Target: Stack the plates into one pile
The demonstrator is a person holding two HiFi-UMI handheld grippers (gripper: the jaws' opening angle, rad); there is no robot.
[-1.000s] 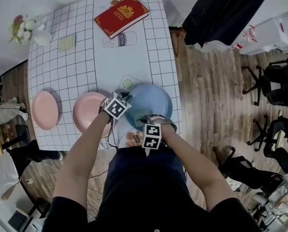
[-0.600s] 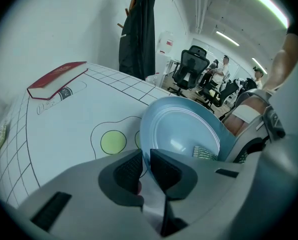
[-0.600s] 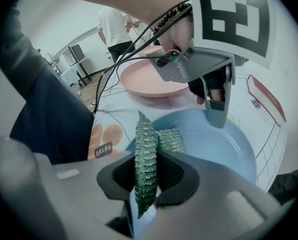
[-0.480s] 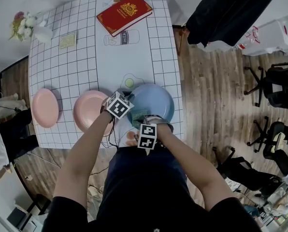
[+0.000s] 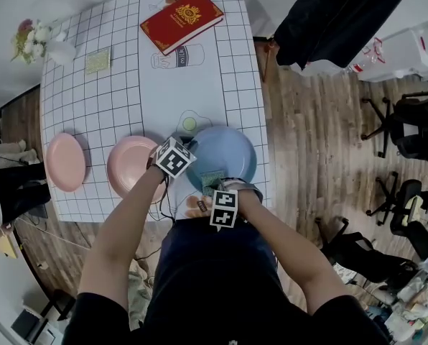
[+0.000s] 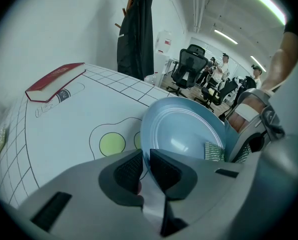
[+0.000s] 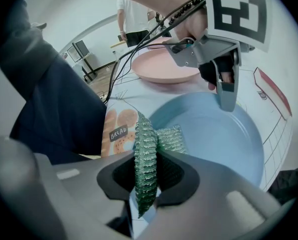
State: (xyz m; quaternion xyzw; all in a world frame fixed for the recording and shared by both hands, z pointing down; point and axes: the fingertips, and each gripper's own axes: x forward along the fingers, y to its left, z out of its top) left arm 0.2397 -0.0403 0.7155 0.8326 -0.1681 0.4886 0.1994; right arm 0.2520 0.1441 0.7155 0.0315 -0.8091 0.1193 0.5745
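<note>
At the desk (image 5: 113, 99), our left hand-held gripper (image 6: 145, 160) is pinching the blue plate's (image 6: 186, 134) rim, our right hand-held gripper (image 7: 150, 168) a scouring pad (image 7: 145, 134); the shallow pinch could slip.

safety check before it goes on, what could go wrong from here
The left claw grips the blue plate only by its thin rim; it might slip. The plate sits near the table edge and could slide off. The right claw holds a green scouring pad on the plate; it may snag.
</note>
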